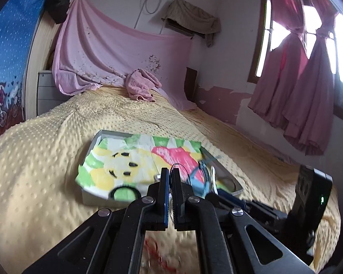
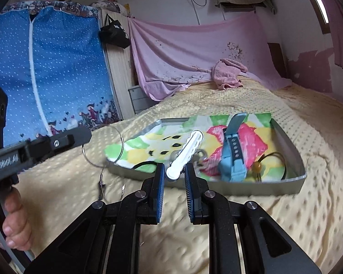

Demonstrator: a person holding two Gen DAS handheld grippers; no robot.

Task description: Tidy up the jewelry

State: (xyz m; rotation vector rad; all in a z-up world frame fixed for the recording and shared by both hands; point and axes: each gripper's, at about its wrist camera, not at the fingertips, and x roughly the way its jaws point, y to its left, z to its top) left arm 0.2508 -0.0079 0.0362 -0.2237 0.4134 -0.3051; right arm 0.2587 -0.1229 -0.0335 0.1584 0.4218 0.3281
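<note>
on the yellow dimpled bedspread (image 2: 274,217) sat a shallow grey metal tray (image 2: 292,159), lined with a bright painted cloth (image 2: 247,141) in green, yellow and pink. inside it lay a blue watch strap (image 2: 234,150) with a row of holes, a dark cord with an amber bead (image 2: 256,165) near the right wall, and the far end of a white scalloped hair clip (image 2: 189,150).

the right claw (image 2: 175,178) was parted, its blue ribbed pads on either side of the clip's rounded near end without clearly pressing it; whether it was letting go or about to grip could not be told. the left claw (image 1: 170,178) was clenched on a thin wire hoop (image 2: 103,148), a springy loop of fine metal that rose beside the tray's near-left corner, with a small clasp dangling below it. in the left wrist view the same wire (image 1: 183,171) arched just past the pinched pads.

by my reading, the step in hand was gathering pieces into the tray, the hoop being the one not yet placed. the next move probably called for carrying the hoop over the tray's low rim and easing the grip apart above the cloth, clear of the strap and clip. being thin, light and springy, the wire could snag on a pad or roll off the soft, bumpy blanket.
</note>
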